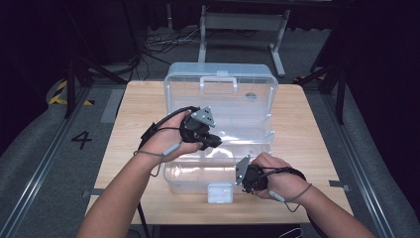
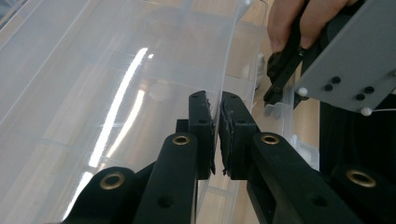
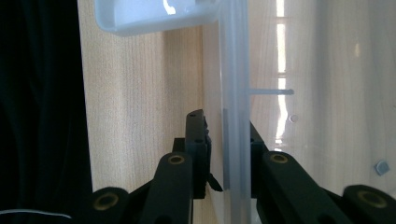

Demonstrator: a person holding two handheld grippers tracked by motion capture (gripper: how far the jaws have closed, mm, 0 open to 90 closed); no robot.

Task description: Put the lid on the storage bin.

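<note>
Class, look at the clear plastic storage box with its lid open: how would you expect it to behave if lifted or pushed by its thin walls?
The clear plastic box looks empty, so probably light and easy to slide on the wooden table. Its thin wall, pinched by the left gripper and right gripper, would likely flex. The glossy surface may be slippery, and the raised lid might tip it backward.

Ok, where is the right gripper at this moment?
In the high view, the right gripper is low right, clamped on the clear plastic box front wall, beside its white latch.
</note>
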